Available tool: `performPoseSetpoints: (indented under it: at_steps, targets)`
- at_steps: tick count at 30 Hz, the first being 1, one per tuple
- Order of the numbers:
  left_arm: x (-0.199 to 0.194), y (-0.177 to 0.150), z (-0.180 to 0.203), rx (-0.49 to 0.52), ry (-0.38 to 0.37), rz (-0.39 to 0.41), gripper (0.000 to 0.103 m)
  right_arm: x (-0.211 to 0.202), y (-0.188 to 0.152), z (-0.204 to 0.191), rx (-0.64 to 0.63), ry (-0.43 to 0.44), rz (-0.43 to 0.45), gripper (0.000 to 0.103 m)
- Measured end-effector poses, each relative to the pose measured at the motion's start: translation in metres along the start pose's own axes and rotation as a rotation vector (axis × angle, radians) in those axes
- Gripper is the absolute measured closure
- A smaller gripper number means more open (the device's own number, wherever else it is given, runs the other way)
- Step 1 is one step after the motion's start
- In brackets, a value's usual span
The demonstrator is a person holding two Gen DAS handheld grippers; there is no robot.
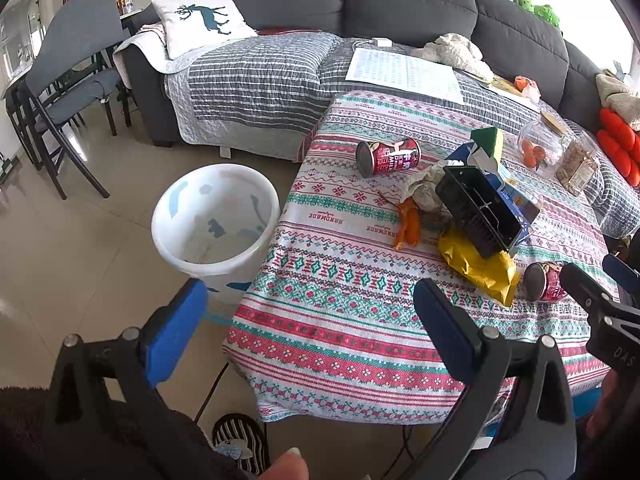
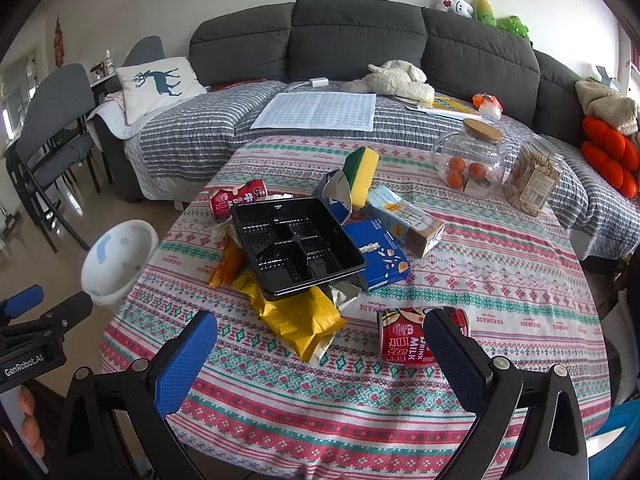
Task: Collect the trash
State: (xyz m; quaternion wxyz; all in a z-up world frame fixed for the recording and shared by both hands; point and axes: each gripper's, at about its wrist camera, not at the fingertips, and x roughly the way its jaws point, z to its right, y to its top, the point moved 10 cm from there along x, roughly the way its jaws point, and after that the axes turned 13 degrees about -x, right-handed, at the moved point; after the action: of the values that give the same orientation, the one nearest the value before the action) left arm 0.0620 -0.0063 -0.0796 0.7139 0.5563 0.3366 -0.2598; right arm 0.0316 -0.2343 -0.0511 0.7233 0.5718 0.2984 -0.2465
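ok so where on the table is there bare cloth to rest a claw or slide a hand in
Bare cloth runs along the near edge, in front of the yellow bag and the near red can. The right side, between the blue box and the glass jar, is also free. The middle is crowded around the black tray.

On the table point(image 2: 500, 264), a tray point(image 2: 298, 244) rests atop a bag point(image 2: 298, 322) and box point(image 2: 382, 258); one can point(image 2: 404, 340) lies nearer, another point(image 2: 234, 198) behind (both sideways). The bin point(image 1: 214, 220) stands left, on the floor.
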Motion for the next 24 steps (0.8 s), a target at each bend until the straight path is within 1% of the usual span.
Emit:
performPoseSetpoints:
  at_steps: [24]
  targets:
    - [-0.0003, 0.0000, 0.0005, 0.000, 0.000, 0.002, 0.001, 0.0003, -0.0013, -0.0014, 0.004, 0.002, -0.001, 0.000]
